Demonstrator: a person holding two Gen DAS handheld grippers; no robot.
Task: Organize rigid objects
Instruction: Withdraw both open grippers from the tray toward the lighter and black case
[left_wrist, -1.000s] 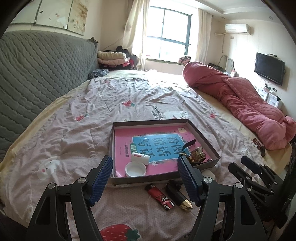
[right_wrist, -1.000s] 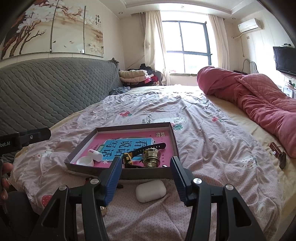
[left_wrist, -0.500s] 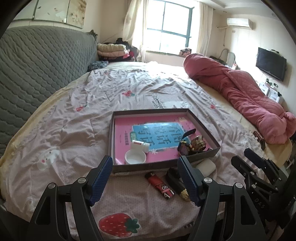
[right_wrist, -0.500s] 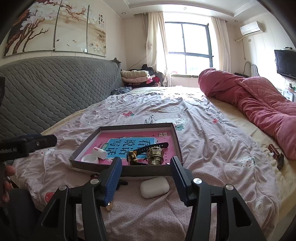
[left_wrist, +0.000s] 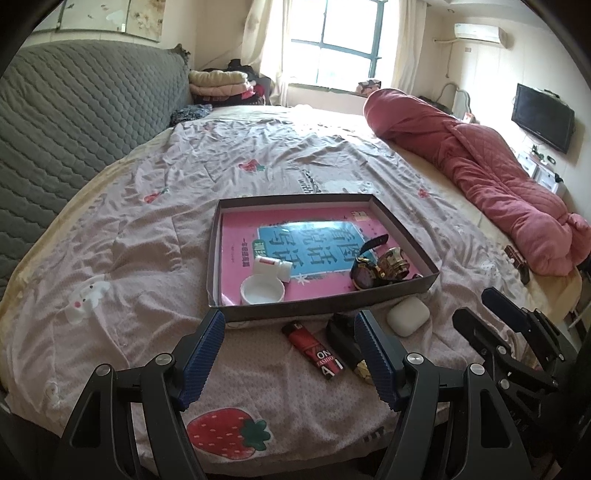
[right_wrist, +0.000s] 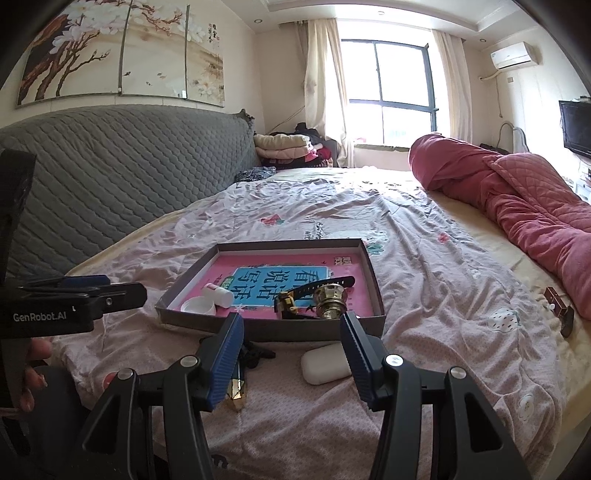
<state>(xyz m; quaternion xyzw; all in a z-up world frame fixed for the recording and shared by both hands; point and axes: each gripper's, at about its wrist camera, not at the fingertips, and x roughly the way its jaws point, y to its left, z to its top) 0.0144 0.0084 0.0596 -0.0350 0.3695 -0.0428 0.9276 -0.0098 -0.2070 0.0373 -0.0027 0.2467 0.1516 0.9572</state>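
Change since earlier: both views are framed slightly farther back than a second ago, so more of the near bedsheet is seen; the objects themselves lie as before.
Tray: a shallow grey cardboard box (left_wrist: 402, 291) is set on the bed's pink printed sheet (left_wrist: 122, 258), lined with a pink and blue booklet (left_wrist: 306, 240).
Inside tray, near left: a white round cap (left_wrist: 262, 290) is seen open side up, with a small white bottle (left_wrist: 273, 266) lying on its side just behind it.
Inside tray, near right: a black-strapped watch (left_wrist: 364, 275) is tangled beside a brass knob-like piece (left_wrist: 395, 262).
Outside tray: a red lighter (left_wrist: 314, 349), a black and gold tube (left_wrist: 347, 343) and a white earbud case (left_wrist: 408, 316) are laid on the sheet just in front of the tray's near wall.
Left gripper (left_wrist: 291, 354): jaws are held wide apart with nothing between the pads; the lighter is framed below them, untouched.
Right gripper (right_wrist: 291, 354): jaws are parted about halfway and grip nothing; the earbud case is seen beyond them, nearer the right finger.
Obstructions: the tray's near wall stands between the loose items and the tray floor.
Surroundings: a rolled red quilt (left_wrist: 480, 173) lies along the right of the bed, and a grey quilted headboard (right_wrist: 110, 177) along the left.
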